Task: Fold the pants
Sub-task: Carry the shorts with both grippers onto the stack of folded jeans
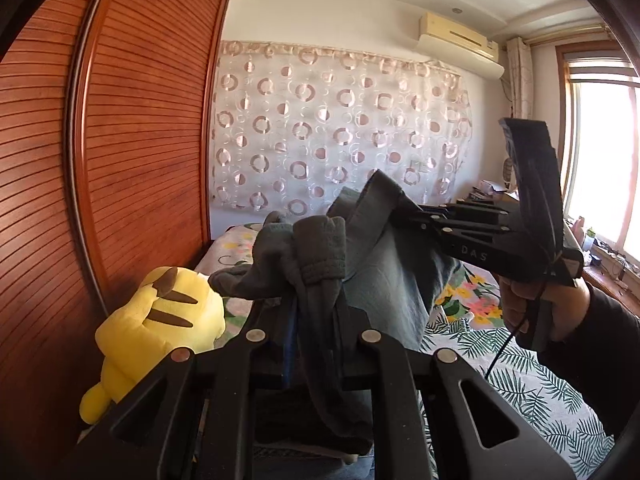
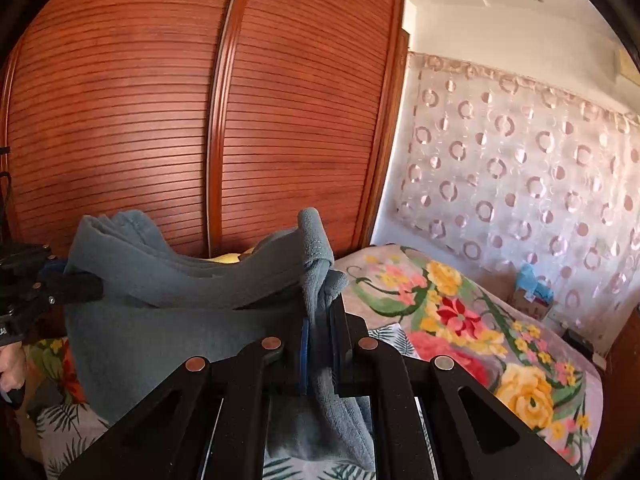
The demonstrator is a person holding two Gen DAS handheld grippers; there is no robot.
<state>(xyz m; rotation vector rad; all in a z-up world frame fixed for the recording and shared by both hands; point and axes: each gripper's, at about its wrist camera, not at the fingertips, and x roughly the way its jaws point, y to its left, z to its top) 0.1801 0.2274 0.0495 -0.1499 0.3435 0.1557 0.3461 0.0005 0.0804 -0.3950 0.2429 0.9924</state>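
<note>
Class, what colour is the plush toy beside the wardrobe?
Yellow with dark brown stripes: plush toy, clearest in the left wrist view.

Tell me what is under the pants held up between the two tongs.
Under the grey pants, a bed cover with flower and leaf prints shows around the hanging cloth. A yellow plush toy sits beside it by the wardrobe. The stretch of bed directly beneath the cloth is hidden.

A slatted wooden wardrobe (image 2: pixel 200 120) fills the left. A yellow plush toy (image 1: pixel 156 320) sits against it on the floral bedspread (image 2: pixel 480 320). A circle-patterned curtain (image 1: pixel 340 128) covers the far wall, an air conditioner (image 1: pixel 460 42) above it, a bright window (image 1: pixel 600 160) at right.
</note>
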